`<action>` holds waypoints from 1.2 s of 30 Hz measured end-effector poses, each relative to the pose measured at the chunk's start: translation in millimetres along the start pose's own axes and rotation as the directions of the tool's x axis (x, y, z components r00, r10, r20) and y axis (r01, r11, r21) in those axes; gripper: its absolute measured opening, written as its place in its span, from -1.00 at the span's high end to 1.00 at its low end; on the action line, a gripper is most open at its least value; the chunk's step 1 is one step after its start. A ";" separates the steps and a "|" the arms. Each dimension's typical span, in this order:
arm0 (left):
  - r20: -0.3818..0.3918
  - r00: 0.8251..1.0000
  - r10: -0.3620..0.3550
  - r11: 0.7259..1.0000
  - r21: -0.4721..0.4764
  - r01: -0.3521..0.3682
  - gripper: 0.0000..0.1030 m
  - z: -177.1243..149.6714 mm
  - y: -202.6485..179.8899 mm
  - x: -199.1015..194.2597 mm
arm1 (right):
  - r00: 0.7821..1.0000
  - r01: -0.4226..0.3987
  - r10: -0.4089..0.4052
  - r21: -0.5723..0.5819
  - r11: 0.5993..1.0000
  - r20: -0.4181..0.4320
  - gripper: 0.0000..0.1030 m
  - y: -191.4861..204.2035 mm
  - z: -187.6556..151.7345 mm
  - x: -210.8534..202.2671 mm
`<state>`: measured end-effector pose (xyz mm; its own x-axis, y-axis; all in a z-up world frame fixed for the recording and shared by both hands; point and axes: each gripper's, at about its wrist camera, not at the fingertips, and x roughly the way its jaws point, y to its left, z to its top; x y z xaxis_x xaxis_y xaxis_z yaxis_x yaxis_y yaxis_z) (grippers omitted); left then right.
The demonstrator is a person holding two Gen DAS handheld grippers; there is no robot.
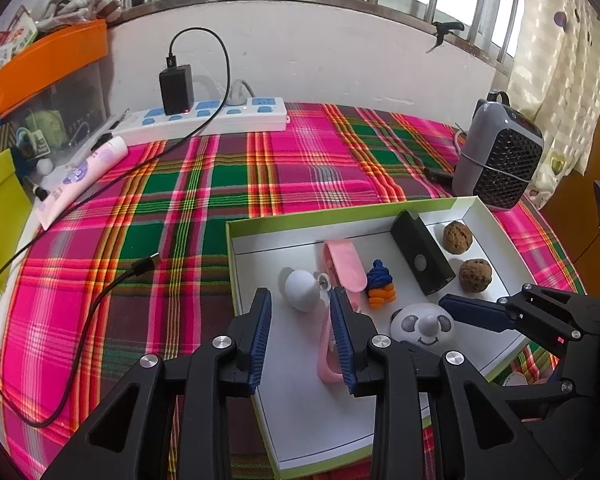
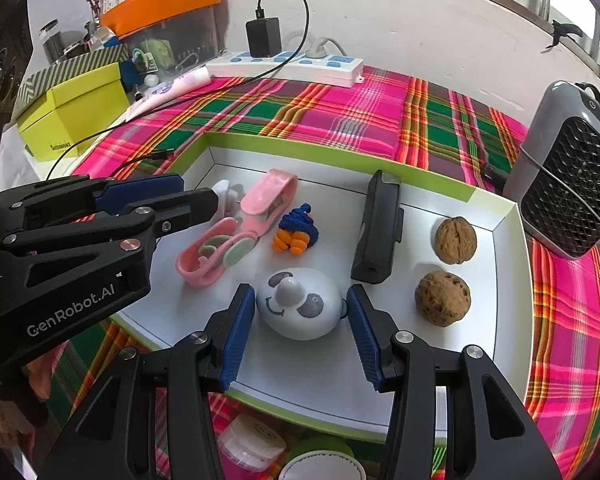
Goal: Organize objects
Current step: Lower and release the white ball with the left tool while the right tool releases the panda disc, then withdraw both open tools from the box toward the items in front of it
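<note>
Plaid cloth underlies the tray point(image 2: 496, 216); "GenRobot.AI"-marked left gripper point(image 2: 216, 200) jaws parted, right gripper point(image 2: 300, 312) jaws bracket panda toy point(image 2: 300, 308) untouching.

Bright plaid everywhere: the tablecloth point(image 1: 260, 184) runs hot pink with green squares and orange, yellow and white stripes. On it, the shallow box point(image 2: 496, 216) shows a lime-green rim around a plain white floor. Inside, the panda toy point(image 2: 300, 308) is white with grey eye patches and a thin drawn smile, the knotted figure point(image 2: 298, 230) is deep blue over orange, the clip point(image 2: 236, 236) is soft pink with pale green pads, the slim case point(image 2: 376, 228) is black, and two walnuts point(image 2: 448, 268) are brown. Both grippers' pads point(image 2: 236, 340) are ribbed blue on black frames. Behind, the power strip point(image 1: 220, 116) is white with light blue sockets.
</note>
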<state>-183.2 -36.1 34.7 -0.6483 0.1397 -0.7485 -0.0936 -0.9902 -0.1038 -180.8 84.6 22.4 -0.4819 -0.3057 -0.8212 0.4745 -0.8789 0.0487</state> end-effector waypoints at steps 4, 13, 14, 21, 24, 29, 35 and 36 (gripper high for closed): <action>0.001 1.000 0.002 1.000 -0.001 -0.002 0.44 -1.0 0.2 -2.5 | 1.000 -0.002 0.002 0.006 1.000 0.011 0.05 -1.6 -1.0 -2.7; 0.010 1.000 0.000 1.000 -0.007 0.000 0.43 -3.0 0.2 -12.5 | 0.999 -0.011 0.011 0.018 1.000 0.031 0.05 -2.8 -5.3 -10.6; 0.012 1.000 0.001 1.000 -0.008 -0.001 0.43 -3.5 -0.1 -14.0 | 0.999 -0.008 0.007 0.020 1.000 0.032 0.05 -2.9 -5.8 -11.6; 0.028 1.000 0.012 1.000 -0.002 -0.012 0.43 -8.8 -2.7 -27.0 | 0.998 -0.009 0.007 0.030 1.000 0.059 0.05 -1.9 -9.0 -23.6; 0.033 0.999 0.005 1.000 0.002 -0.005 0.42 -11.8 -4.5 -32.6 | 0.997 -0.009 0.007 0.035 0.999 0.072 0.05 -1.4 -11.6 -29.6; 0.038 0.999 0.004 1.000 0.002 -0.004 0.41 -18.0 -6.5 -40.4 | 0.996 0.000 -0.004 0.045 0.999 0.083 0.05 -0.9 -17.0 -37.5; 0.054 0.998 0.010 1.000 0.006 -0.010 0.40 -27.4 -9.5 -52.4 | 0.993 -0.001 -0.007 0.065 0.998 0.119 0.04 -2.9 -27.7 -53.0; 0.057 0.998 0.010 1.000 0.007 -0.011 0.40 -28.8 -10.6 -54.6 | 0.992 -0.002 -0.007 0.070 0.998 0.124 0.04 -3.7 -29.6 -55.3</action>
<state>-125.0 -33.3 57.8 -0.6912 0.1294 -0.7110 -0.0917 -0.9916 -0.0913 -134.1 115.6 50.8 -0.5725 -0.3428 -0.7448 0.4229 -0.9017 0.0899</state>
